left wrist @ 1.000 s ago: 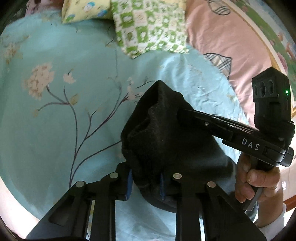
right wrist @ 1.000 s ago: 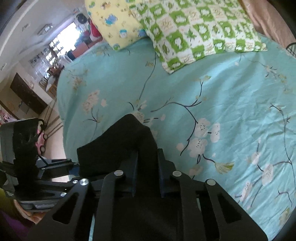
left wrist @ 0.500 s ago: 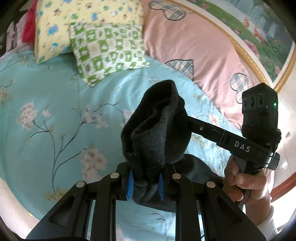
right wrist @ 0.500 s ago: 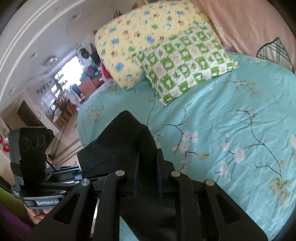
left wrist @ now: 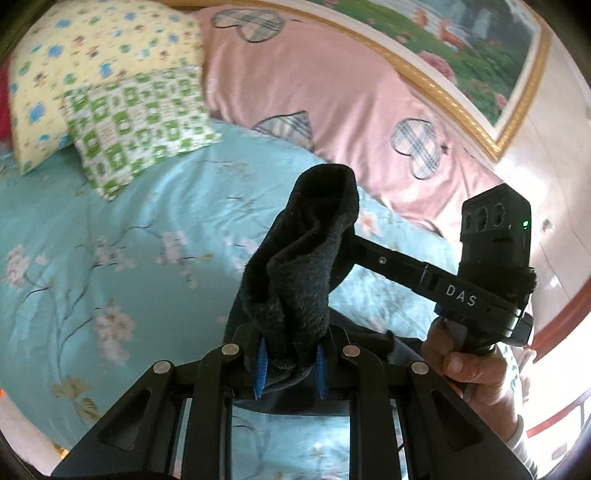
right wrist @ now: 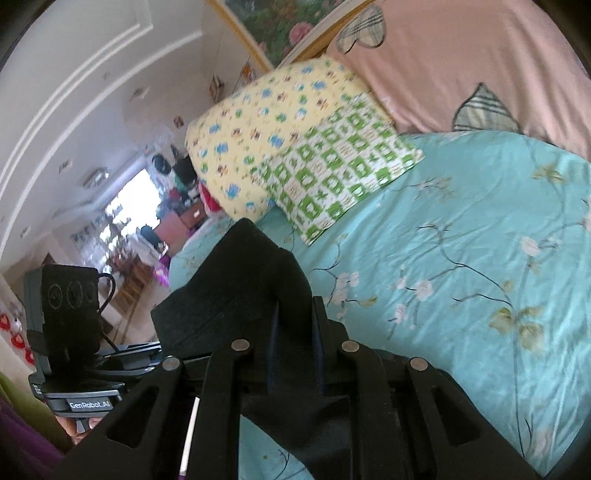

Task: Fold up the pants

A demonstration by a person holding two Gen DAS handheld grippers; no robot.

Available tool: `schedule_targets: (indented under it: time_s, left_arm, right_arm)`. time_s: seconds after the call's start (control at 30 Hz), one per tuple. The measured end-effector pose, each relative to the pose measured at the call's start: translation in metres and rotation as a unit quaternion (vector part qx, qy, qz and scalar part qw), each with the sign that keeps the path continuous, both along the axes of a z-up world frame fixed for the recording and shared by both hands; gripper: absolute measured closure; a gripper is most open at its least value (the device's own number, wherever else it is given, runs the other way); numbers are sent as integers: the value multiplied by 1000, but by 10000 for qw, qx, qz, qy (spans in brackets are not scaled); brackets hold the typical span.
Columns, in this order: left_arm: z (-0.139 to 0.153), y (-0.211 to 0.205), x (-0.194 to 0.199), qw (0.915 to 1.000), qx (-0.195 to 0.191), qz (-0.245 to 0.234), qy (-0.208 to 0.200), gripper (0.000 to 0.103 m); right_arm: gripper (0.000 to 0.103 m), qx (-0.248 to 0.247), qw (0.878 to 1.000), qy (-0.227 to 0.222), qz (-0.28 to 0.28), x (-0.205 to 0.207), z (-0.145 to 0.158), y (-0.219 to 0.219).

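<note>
Black fleece pants, pinched by left gripper and right gripper fingers, now hang higher above the turquoise floral bed, pillows nearer twelve o'clock: carrying for the fold.

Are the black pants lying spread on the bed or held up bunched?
Held up bunched: the black pants bulge between both closed grippers, left gripper, right gripper.

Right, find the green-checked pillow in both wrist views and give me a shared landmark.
Left wrist: green-checked pillow at upper left, overlapping the yellow pillow.
Right wrist: green-checked pillow at upper centre, lying against the yellow pillow.
Shared landmark: the gold-framed floral picture on the wall.
</note>
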State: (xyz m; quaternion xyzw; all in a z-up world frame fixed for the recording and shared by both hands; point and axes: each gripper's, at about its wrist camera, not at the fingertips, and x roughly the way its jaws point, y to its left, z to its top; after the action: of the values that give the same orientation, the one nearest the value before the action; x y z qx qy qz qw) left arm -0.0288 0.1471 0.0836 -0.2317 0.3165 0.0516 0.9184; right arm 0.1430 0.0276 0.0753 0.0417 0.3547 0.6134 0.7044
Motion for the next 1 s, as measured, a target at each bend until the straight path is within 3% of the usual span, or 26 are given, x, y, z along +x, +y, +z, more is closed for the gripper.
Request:
schedule_targets:
  time_s: [0.57, 1.0]
  left_arm:
    - [3, -122, 43, 9914, 245, -1280, 87, 83]
    - [-24, -190, 73, 9813, 431, -1826, 420, 83]
  right_arm:
    - [86, 454, 9940, 268, -954, 20, -17, -128]
    - [86, 580, 9849, 558, -1532, 35, -50, -205]
